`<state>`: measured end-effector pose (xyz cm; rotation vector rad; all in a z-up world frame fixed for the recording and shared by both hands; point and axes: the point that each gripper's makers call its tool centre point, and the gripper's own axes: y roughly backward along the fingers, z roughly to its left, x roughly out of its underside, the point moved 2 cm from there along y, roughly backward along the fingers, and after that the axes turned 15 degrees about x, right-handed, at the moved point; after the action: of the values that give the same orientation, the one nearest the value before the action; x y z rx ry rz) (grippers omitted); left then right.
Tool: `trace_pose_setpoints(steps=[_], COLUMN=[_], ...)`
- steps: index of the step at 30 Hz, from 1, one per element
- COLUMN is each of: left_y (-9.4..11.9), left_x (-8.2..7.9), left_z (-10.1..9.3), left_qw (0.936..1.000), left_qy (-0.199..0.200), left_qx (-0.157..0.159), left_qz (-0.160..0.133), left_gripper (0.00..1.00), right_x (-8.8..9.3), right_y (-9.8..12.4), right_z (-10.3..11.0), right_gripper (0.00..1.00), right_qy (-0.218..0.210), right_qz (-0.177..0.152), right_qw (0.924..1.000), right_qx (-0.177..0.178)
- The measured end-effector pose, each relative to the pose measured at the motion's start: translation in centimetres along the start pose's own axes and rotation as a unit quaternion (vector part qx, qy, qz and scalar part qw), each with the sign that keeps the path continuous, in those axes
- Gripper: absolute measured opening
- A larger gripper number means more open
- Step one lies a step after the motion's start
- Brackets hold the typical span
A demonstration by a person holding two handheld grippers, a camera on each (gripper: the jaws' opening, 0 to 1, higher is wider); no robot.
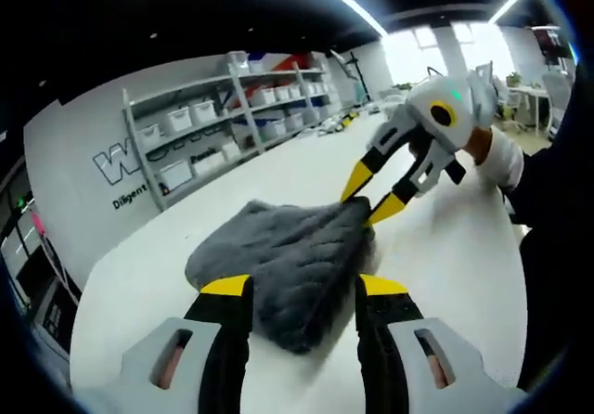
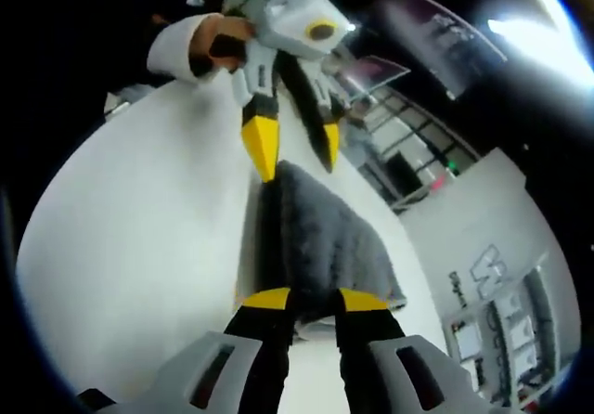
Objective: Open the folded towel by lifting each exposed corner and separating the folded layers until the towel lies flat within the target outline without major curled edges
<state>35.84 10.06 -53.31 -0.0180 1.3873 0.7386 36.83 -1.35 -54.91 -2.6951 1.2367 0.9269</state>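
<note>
Lying on the white table (image 1: 445, 265) is a gray towel (image 1: 288, 265), folded into a thick, lumpy bundle. No outline can be seen on the table.

In the left gripper view, the left gripper (image 1: 303, 289) sits at the near end of the towel. Its two yellow-tipped jaws stand apart, one on each side of the cloth, and they do not pinch it. I think it is released.

The right gripper (image 1: 371, 194) comes in from the far side, held by a gloved hand (image 1: 497, 154). Its jaws are spread a little around the far edge of the towel. I cannot tell if they have caught any cloth yet.

In the right gripper view, the right gripper's (image 2: 311, 300) jaws also straddle the edge of the towel (image 2: 325, 238), and the left gripper (image 2: 295, 159) is at the other end.

What could go wrong? A gripper could grab all the layers at once, because the bundle is thick. Then the whole towel would lift and stay folded. If both pull too hard, the towel could slide across the smooth table.
</note>
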Motion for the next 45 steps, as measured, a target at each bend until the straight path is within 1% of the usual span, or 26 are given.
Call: trace_pose_setpoints(steps=[5,8,9,12,14,17,23,24,25,26,28,31,33,36,40,43,45], left_y=[-0.7,-1.0,-1.1,-1.2,-1.3,-1.4,-1.4,-1.1,-1.0,-0.9,-1.0,-1.2,-1.7,-2.0,-2.1,-2.0,-2.1], left_x=[-0.2,-0.5,-0.6,-0.8,-1.0,-1.1,-1.5,-2.2,-2.5,-2.8,-3.2,-3.2,-2.6,-2.3,-2.7,-3.1,-3.1], left_z=[-0.5,-0.8,-1.0,-1.2,-1.1,-1.2,-1.0,-0.7,-0.7,-0.9,-1.4,-1.6,-1.6,-1.7,-1.9,-1.5,-1.3], left_qw=[1.0000,0.9999,0.9998,0.9994,0.9993,0.9991,0.9976,0.9948,0.9932,0.9912,0.9898,0.9895,0.9897,0.9892,0.9876,0.9843,0.9832], left_qy=[-0.008,-0.012,-0.017,-0.032,-0.034,-0.038,-0.062,-0.088,-0.100,-0.115,-0.127,-0.129,-0.130,-0.134,-0.140,-0.152,-0.154], left_qx=[0.004,0.007,0.008,0.006,0.003,0.001,-0.020,-0.039,-0.048,-0.054,-0.051,-0.054,-0.053,-0.057,-0.066,-0.085,-0.093], left_qz=[0.000,-0.007,-0.010,-0.014,-0.018,-0.019,-0.021,-0.032,-0.036,-0.036,-0.039,-0.037,-0.025,-0.019,-0.024,-0.027,-0.029], left_gripper=[0.43,0.43,0.42,0.38,0.37,0.37,0.36,0.36,0.35,0.35,0.34,0.34,0.34,0.36,0.36,0.35,0.34], right_x=[0.2,-0.4,-0.9,-1.2,-1.9,-2.4,-3.2,-3.3,-3.3,-3.4,-3.7,-4.0,-4.2,-4.6,-5.1,-5.4,-5.6], right_y=[-0.1,0.0,0.1,0.2,0.2,0.3,0.5,0.5,0.4,0.4,0.4,0.4,0.4,0.2,0.1,0.1,0.1], right_z=[-0.3,-0.9,-0.9,-0.8,-0.6,-0.6,-1.5,-1.7,-1.8,-1.9,-2.3,-2.6,-2.7,-2.6,-2.7,-2.7,-2.7], right_gripper=[0.08,0.06,0.06,0.06,0.05,0.05,0.05,0.05,0.05,0.05,0.05,0.05,0.05,0.05,0.05,0.05,0.05], right_qy=[-0.006,-0.017,-0.020,-0.023,-0.026,-0.031,-0.048,-0.053,-0.058,-0.060,-0.069,-0.081,-0.079,-0.078,-0.075,-0.076,-0.074], right_qz=[0.004,-0.002,-0.003,-0.005,-0.006,-0.008,-0.016,-0.017,-0.017,-0.017,-0.022,-0.024,-0.028,-0.033,-0.036,-0.039,-0.043], right_qw=[1.0000,0.9998,0.9997,0.9995,0.9994,0.9992,0.9981,0.9977,0.9975,0.9973,0.9961,0.9950,0.9947,0.9945,0.9942,0.9940,0.9938], right_qx=[0.002,0.012,0.016,0.020,0.022,0.025,0.035,0.037,0.038,0.038,0.049,0.054,0.060,0.061,0.067,0.069,0.071])
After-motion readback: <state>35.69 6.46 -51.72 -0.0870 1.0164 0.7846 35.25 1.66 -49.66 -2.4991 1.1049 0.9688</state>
